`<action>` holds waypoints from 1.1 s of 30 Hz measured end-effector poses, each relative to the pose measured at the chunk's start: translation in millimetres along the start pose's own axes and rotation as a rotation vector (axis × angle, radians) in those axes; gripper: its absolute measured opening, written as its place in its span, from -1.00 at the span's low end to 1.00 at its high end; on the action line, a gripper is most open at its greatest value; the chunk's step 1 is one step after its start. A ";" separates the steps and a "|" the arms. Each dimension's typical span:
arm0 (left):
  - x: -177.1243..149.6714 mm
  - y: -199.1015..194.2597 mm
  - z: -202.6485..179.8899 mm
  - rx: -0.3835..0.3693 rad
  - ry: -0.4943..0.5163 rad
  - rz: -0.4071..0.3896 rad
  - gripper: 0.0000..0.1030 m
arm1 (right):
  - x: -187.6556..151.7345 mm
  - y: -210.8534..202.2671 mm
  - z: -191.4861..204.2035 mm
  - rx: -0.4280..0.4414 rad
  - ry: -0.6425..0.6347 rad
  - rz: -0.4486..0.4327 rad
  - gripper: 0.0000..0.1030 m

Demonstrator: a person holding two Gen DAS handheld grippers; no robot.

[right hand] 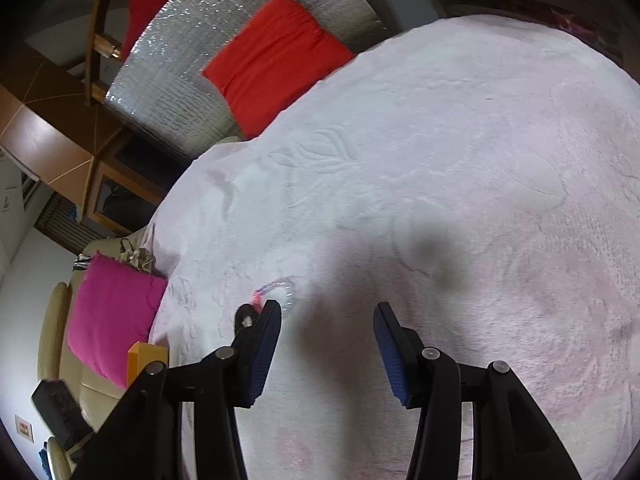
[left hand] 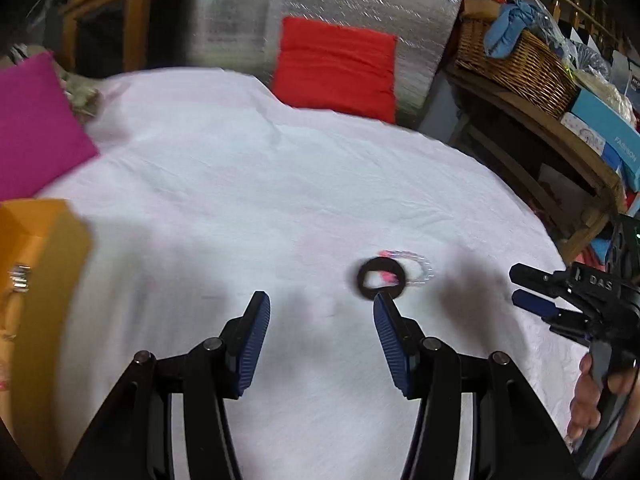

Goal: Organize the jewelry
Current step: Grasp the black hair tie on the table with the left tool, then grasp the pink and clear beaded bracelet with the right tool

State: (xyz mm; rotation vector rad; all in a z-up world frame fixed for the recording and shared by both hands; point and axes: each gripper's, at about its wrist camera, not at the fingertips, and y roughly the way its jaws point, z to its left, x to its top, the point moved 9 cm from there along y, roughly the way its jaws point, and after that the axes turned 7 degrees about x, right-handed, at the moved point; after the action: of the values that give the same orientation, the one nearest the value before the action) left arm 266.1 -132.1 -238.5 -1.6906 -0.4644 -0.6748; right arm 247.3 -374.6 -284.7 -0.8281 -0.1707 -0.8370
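A black ring-shaped bracelet (left hand: 381, 278) lies on the white bedspread (left hand: 240, 184), with a clear beaded bracelet with pink bits (left hand: 416, 266) beside it. My left gripper (left hand: 320, 306) is open and empty; its right fingertip is just short of the black bracelet. An orange jewelry box (left hand: 44, 264) stands at the left, with a silver piece (left hand: 20, 278) inside. My right gripper (right hand: 328, 314) is open and empty above the bedspread (right hand: 460, 140); the black bracelet (right hand: 243, 317) and the clear bracelet (right hand: 280, 288) peek out by its left finger. The right gripper also shows in the left wrist view (left hand: 524, 286).
A red cushion (left hand: 336, 66) and silver padding (left hand: 320, 4) stand behind the bed. A magenta cushion (left hand: 36, 128) lies at the left. A wicker basket (left hand: 516, 68) and boxes sit on a wooden shelf at the right. The orange box (right hand: 147, 364) shows in the right wrist view.
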 end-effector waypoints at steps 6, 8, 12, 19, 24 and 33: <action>5.5 53.8 -22.7 -0.076 -0.047 0.094 0.06 | 5.3 1.1 -6.4 -0.011 -0.006 0.001 0.00; 9.5 65.3 -23.2 -0.068 -0.047 0.100 0.06 | 6.4 3.3 -6.5 -0.015 -0.008 0.002 0.00; 7.9 81.8 -22.1 -0.048 -0.030 0.130 -0.07 | 7.8 12.4 -2.8 -0.020 -0.020 0.014 0.00; -0.5 76.6 2.3 0.014 0.023 0.162 -0.76 | 8.1 31.8 16.0 0.003 -0.060 0.034 0.00; -5.9 64.0 14.3 0.015 0.035 0.160 -0.79 | 0.2 55.3 38.0 -0.003 -0.136 0.069 0.00; -7.9 49.9 30.1 0.011 0.044 0.150 -0.81 | -8.8 94.7 47.3 -0.151 -0.243 0.083 -0.25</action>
State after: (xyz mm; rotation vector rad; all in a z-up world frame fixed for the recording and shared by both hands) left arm 297.3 -113.5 -284.7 -1.6780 -0.3064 -0.5978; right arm 317.4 -299.4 -311.5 -1.0717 -0.2880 -0.6752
